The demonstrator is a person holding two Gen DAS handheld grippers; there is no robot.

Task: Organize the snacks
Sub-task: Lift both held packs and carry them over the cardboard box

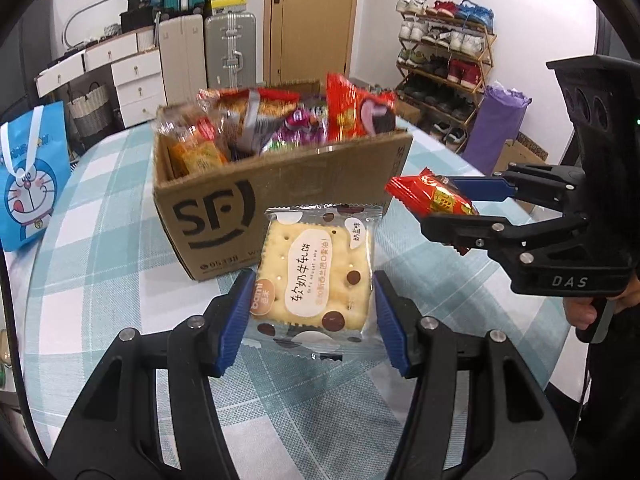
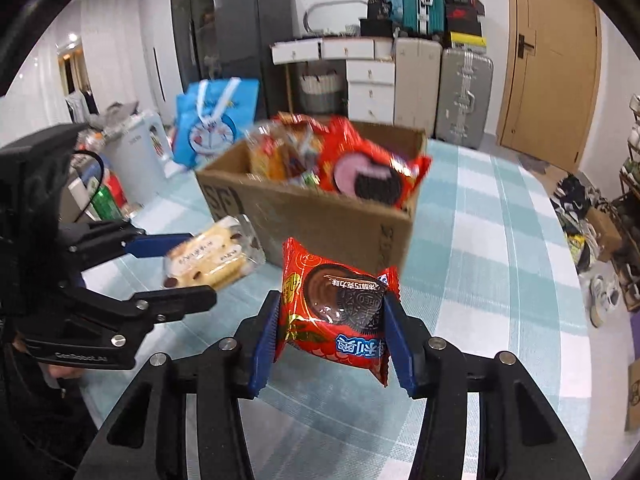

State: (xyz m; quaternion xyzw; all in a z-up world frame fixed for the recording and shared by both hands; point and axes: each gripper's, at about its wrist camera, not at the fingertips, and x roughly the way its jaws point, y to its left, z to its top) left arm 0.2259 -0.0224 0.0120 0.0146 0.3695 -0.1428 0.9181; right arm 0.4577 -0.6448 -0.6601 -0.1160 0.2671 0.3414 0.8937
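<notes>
Left hand-held gripper: I have it clamped on the cracker packet, blue pads pressing both side edges; the packet is lifted off the desk.
Cracker packet: clear wrapper with brown dots, square biscuit inside, held flat just in front of the cardboard box. From the right wrist view I see it at the left, gripped edge-on.
Right hand-held gripper: closed on the red Oreo packet, pads on its two sides, packet standing roughly upright between them.
Red Oreo packet: in the air, in front of the box's near corner; in the left wrist view it pokes out of the right gripper's fingers toward the box.
Cardboard box: open-topped, printed "SF", on the checked cloth of the desk, heaped with snack packets above the rim; a large red Oreo bag leans at one end.
Blue cartoon bag: stands at the desk's edge, well apart from the box.
</notes>
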